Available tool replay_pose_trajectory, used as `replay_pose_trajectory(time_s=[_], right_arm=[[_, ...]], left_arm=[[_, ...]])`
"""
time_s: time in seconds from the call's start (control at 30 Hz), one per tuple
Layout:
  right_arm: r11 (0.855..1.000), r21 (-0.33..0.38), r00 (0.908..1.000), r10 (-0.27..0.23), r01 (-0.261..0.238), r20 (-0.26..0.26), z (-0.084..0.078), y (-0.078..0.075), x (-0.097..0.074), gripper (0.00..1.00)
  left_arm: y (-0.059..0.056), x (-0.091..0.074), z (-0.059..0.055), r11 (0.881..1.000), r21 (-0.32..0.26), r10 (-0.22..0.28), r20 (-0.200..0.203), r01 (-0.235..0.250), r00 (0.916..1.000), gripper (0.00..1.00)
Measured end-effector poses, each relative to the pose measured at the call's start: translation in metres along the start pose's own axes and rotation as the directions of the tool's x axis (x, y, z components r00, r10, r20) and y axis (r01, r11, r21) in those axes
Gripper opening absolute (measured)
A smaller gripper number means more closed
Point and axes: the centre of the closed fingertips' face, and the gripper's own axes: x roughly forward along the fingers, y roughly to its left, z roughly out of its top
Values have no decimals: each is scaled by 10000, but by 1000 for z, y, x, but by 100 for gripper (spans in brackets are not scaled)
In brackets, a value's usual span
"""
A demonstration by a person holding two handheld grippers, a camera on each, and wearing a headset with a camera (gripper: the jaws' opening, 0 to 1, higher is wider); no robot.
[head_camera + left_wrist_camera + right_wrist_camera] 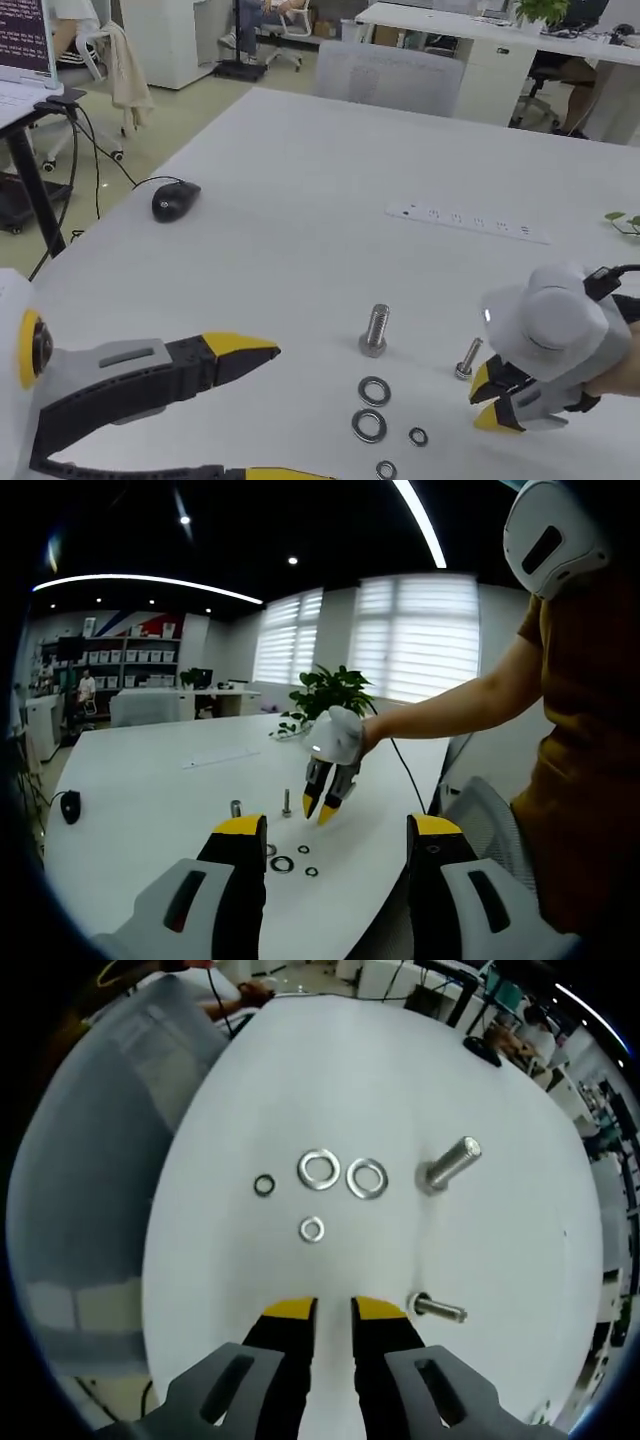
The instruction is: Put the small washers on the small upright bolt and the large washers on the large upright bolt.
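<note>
The large upright bolt [373, 330] and the small upright bolt [467, 360] stand on the white table [300, 220]. In front of them lie two large washers [374, 390] [369, 425] and two small washers [418, 436] [386, 469]. My right gripper [484, 404] hovers just right of the small bolt, its jaws a little apart and empty. From above, the right gripper [333, 1310] sees the small washer [312, 1228] just ahead and the small bolt [436, 1308] to its right. My left gripper [285, 415] is wide open at the lower left, empty.
A black mouse [175, 200] with its cable lies at the table's left. A white power strip [468, 222] lies behind the bolts, with plant leaves [627, 222] at the right edge. A grey chair [385, 75] stands at the far side.
</note>
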Motion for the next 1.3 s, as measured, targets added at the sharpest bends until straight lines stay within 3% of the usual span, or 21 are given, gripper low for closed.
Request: replay_pose_trajectory(time_s=[0.2, 0.63, 1.3], right_arm=[[9996, -187, 9996, 221, -218, 155, 16, 9, 8, 15], [9972, -534, 9982, 539, -524, 270, 37, 12, 24, 17], [9937, -504, 9947, 1010, -999, 199, 37, 13, 36, 20]], left_arm=[[-1, -1, 1, 10000, 71, -67, -13, 67, 10000, 55], [6, -3, -2, 10000, 3, -59, -84, 59, 9999, 55], [12, -3, -4, 9997, -182, 160, 36, -159, 9999, 55]])
